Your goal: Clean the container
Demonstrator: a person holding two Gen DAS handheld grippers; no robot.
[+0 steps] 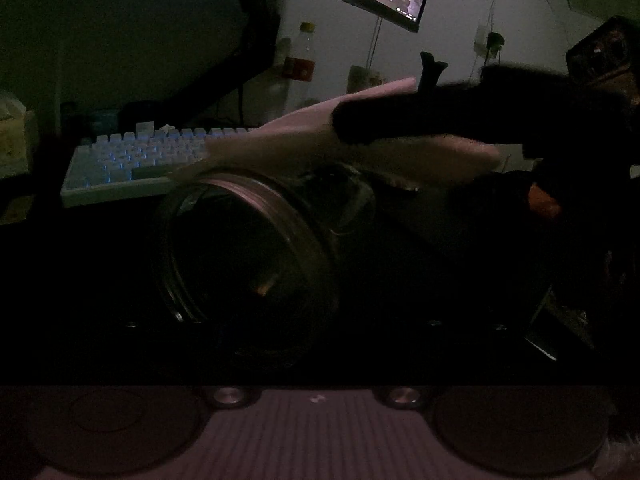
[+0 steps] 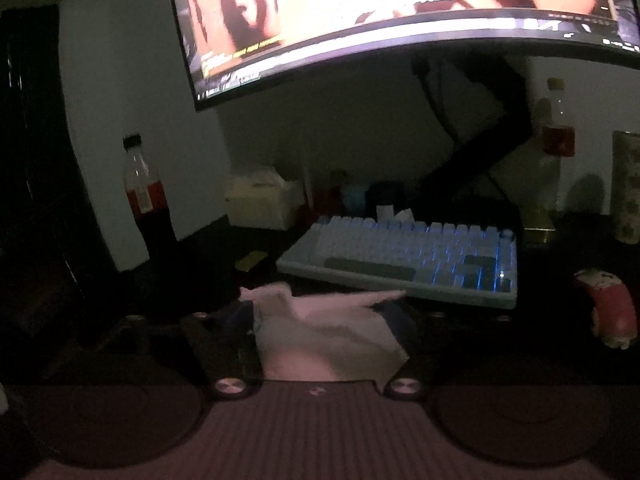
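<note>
Container [image 1: 244, 248]: clear glass or plastic, which one cannot be told; glossy, with bright glints along its round rim.
Cloth [image 1: 304, 132]: pale, soft, matt fabric or paper tissue, creased and folded; seen again in the right wrist view [image 2: 332, 332].
Right tongs [image 1: 420, 124]: dark and matt, finish lost in shadow.
Keyboard [image 2: 404, 256]: smooth plastic keycaps, semi-matt, lit blue from beneath.
Monitor [image 2: 360, 12]: glossy lit screen in a thin dark frame.
Bottle [image 2: 140, 184]: clear glossy plastic, dark cap, red paper or film label.
Table [image 2: 200, 280]: dark, matt surface; material unclear.
Tissue box [image 2: 260, 204]: pale, matt, material unclear.
</note>
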